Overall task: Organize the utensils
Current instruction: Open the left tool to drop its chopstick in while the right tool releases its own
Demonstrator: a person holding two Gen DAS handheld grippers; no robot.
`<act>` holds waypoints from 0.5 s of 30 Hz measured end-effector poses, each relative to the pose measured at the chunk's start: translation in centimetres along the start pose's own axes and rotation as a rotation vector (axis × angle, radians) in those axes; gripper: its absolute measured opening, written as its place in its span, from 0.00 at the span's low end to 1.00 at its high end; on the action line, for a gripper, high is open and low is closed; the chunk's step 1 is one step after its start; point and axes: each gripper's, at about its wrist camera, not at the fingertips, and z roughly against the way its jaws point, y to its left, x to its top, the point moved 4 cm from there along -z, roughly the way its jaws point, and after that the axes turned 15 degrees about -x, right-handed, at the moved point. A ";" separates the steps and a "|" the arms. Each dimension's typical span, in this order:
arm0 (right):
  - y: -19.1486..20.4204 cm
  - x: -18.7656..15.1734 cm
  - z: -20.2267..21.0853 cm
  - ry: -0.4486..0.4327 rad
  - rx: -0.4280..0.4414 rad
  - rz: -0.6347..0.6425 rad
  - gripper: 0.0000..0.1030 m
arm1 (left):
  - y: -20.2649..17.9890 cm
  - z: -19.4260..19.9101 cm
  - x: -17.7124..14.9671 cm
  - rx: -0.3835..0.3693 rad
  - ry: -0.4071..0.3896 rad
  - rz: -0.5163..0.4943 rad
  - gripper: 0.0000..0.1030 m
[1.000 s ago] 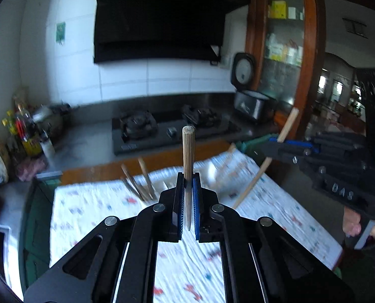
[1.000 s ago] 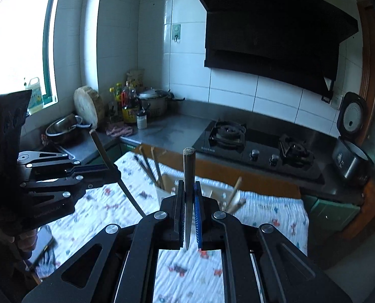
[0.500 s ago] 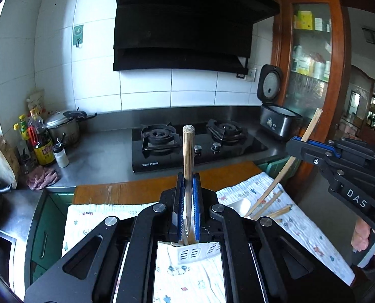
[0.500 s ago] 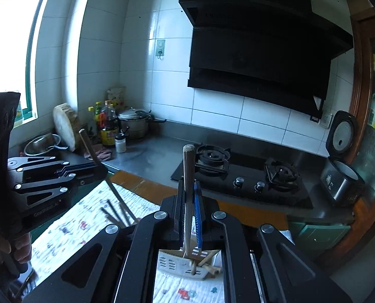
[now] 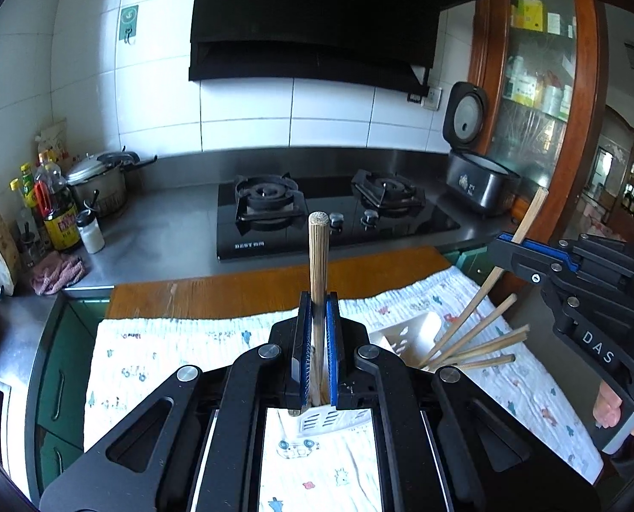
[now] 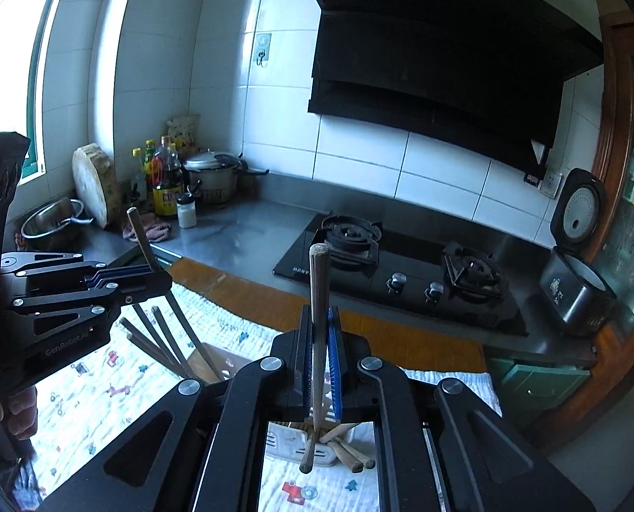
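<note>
A black range hood [image 5: 317, 21] hangs on the white tiled wall above a black two-burner gas hob [image 5: 329, 213] whose front edge reads "BEST" followed by characters too small to read. Right of the hob sits a dark rice cooker [image 5: 479, 170] with its lid up; at the counter's left end stand a steel pot [image 5: 99, 179] and a soy sauce bottle [image 5: 60, 217] with a red and yellow label, its writing illegible. In front, a white cloth [image 5: 167, 354] printed with small cartoon vehicles covers the table. On it stands a white slotted utensil holder [image 5: 406, 335] with several wooden chopsticks [image 5: 479, 350] leaning out of it. The left gripper [image 5: 318, 354], marked "GenRobot.AI" in the right wrist view, has its blue pads pressed tight on an upright chopstick [image 5: 318, 264] above the holder. The right gripper [image 6: 320, 362], marked "DAS" in the left wrist view, pinches a second chopstick [image 6: 318, 298] whose lower tip reaches into the holder.
</note>
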 end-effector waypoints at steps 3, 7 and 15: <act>0.2 -0.6 -0.7 0.021 -0.003 0.009 0.07 | 0.2 -0.6 -0.4 0.005 0.018 -0.002 0.05; 0.2 -1.2 -1.3 0.044 -0.004 0.016 0.07 | 0.2 -0.7 -0.5 0.008 0.028 -0.012 0.05; 0.1 -2.1 -1.9 0.077 0.002 0.013 0.07 | -0.2 -0.7 -0.6 0.018 0.041 -0.035 0.05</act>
